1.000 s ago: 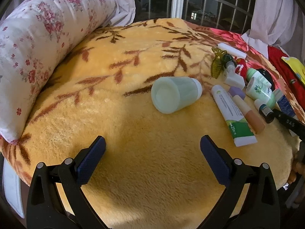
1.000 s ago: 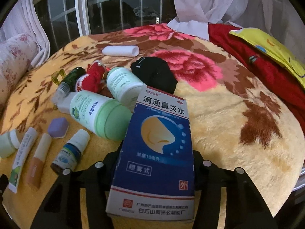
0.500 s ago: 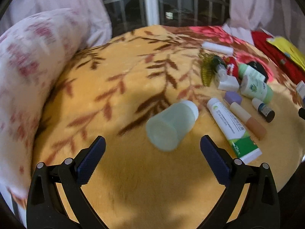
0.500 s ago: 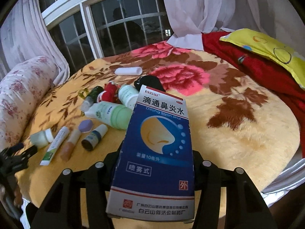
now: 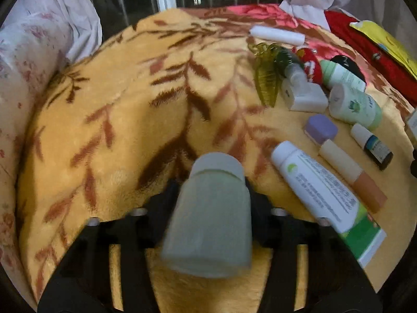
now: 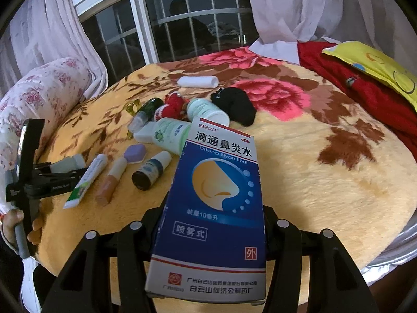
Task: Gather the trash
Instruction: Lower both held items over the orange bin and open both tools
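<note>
My left gripper [image 5: 211, 195] is shut on a pale green jar with a white lid [image 5: 212, 216], held just above the yellow blanket [image 5: 130, 120]. In the right wrist view the same gripper [image 6: 78, 168] and jar [image 6: 67, 163] show at the left edge. My right gripper [image 6: 212, 216] is shut on a blue nasal spray box [image 6: 216, 208], held above the blanket [image 6: 325, 195]. On the blanket lie a white-green tube [image 5: 323, 195], a beige stick [image 5: 349, 172], a small dark dropper bottle [image 5: 372, 146], a purple cap [image 5: 322, 129] and green-white bottles [image 5: 354, 107].
A floral pillow [image 5: 23, 83] lies at the left edge. A white roll [image 5: 277, 34], a black sock [image 6: 234, 105], a red knitted item [image 6: 173, 107] and a green glass bottle [image 5: 284, 60] lie farther back. Red cloth [image 6: 359, 86] and a yellow pillow [image 6: 378, 67] are at the right. Window bars [image 6: 182, 23] stand behind.
My left gripper moved in on the pale green jar and closed on it; it was open before. My right gripper rose and pulled back with the blue box.
</note>
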